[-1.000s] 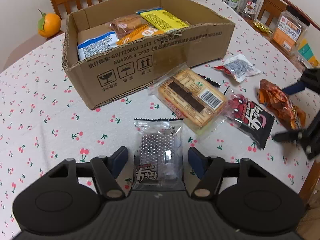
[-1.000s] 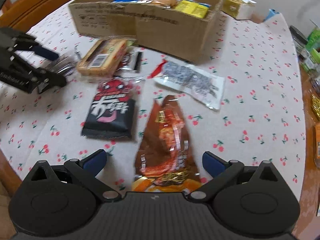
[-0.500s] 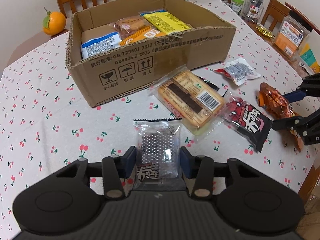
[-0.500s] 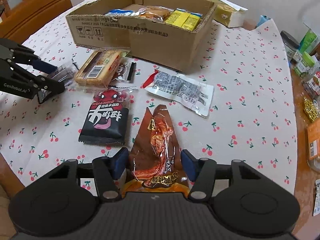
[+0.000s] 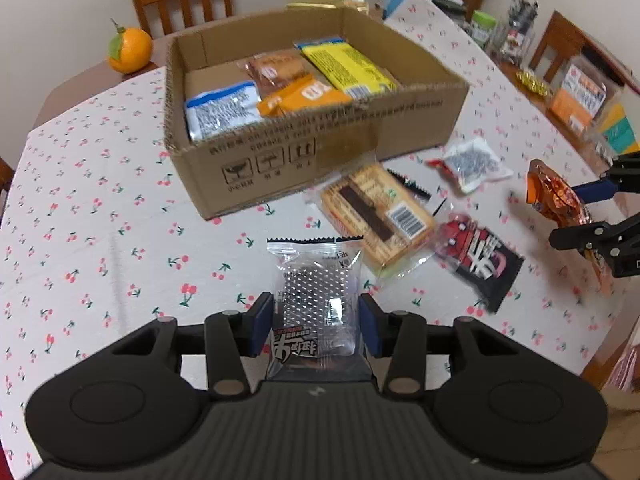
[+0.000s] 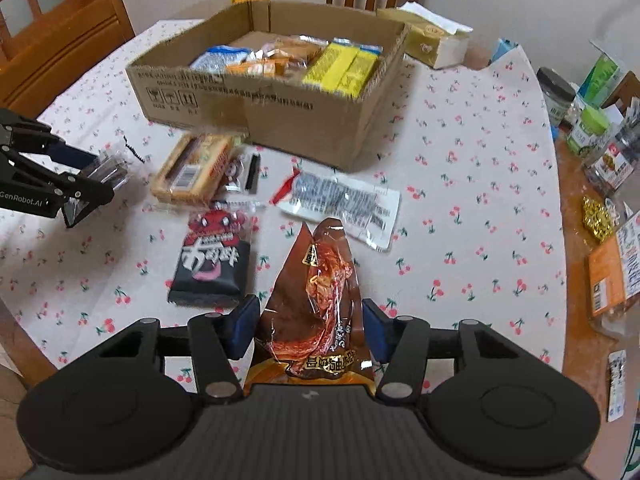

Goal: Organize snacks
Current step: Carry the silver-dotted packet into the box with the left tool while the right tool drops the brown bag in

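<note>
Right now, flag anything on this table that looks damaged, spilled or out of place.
Nothing looks spilled or torn. Only oddity: three packets still lie loose in front of the cardboard box — the cracker pack, the black-and-red packet and the white packet, which lie at different angles.

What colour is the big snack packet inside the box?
Bright yellow packet, clearest in the right wrist view.

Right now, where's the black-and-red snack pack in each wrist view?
Left wrist: black-and-red snack pack lies right of centre on the tablecloth, beside the biscuit pack.
Right wrist: it lies left of centre, nearer the camera than the biscuits.
Shared landmark: cardboard box.
</note>
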`<state>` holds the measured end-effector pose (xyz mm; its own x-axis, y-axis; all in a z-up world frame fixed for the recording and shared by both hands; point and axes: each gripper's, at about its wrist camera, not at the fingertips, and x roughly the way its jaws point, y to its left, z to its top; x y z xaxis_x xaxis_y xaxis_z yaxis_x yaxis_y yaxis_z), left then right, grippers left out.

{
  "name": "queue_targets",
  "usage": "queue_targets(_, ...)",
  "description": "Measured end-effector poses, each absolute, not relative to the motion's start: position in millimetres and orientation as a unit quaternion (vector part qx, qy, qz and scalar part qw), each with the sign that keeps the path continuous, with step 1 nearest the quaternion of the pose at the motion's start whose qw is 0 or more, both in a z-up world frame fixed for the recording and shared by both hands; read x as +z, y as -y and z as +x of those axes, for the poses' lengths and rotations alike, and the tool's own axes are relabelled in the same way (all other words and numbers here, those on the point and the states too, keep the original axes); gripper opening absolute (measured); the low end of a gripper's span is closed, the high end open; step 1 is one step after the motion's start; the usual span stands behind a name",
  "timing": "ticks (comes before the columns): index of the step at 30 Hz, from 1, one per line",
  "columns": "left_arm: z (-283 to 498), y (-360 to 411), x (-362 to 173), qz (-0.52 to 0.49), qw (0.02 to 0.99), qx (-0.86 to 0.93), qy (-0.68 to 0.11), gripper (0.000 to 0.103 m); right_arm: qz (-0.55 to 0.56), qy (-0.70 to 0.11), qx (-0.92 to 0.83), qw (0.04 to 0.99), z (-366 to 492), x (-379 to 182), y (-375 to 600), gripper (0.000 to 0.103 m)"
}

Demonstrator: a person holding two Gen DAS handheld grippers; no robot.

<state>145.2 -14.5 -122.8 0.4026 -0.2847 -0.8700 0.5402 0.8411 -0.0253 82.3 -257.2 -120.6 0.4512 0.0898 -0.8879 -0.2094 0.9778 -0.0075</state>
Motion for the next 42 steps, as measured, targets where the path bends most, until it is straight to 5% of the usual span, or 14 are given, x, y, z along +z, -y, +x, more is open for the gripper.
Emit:
queue_targets(18,135,-2,-50,0.066,0.866,-0.217,-0.445,0.045,-0.102,-0.42,0.166,0.886,179,-41,235,0.06)
queue_targets(27,164,5,-35,0.07,0.881,-0.196,-0.424,0.045,-0.107,-0.412,0.168,0.889,259,-50,223,0.06)
queue_targets(29,176,11,-34,0.075,0.882,-0.196,-0.422,0.045,-0.098,-0.414,0.166,0.89,268,-57,222,0.066)
queue_targets(31,189,16,-32,0.081,0.883,-0.196,-0.418,0.045,-0.092,-0.406,0.156,0.896,269,-60,224,0.092)
queue_targets(33,204,23,-32,0.088,0.884,-0.194,-0.415,0.045,-0.086,-0.396,0.151,0.902,261,-59,226,0.101)
queue_targets(42,282,57,-43,0.102,0.883,-0.199,-0.412,0.045,-0.067,-0.39,0.1,0.913,201,-52,237,0.103)
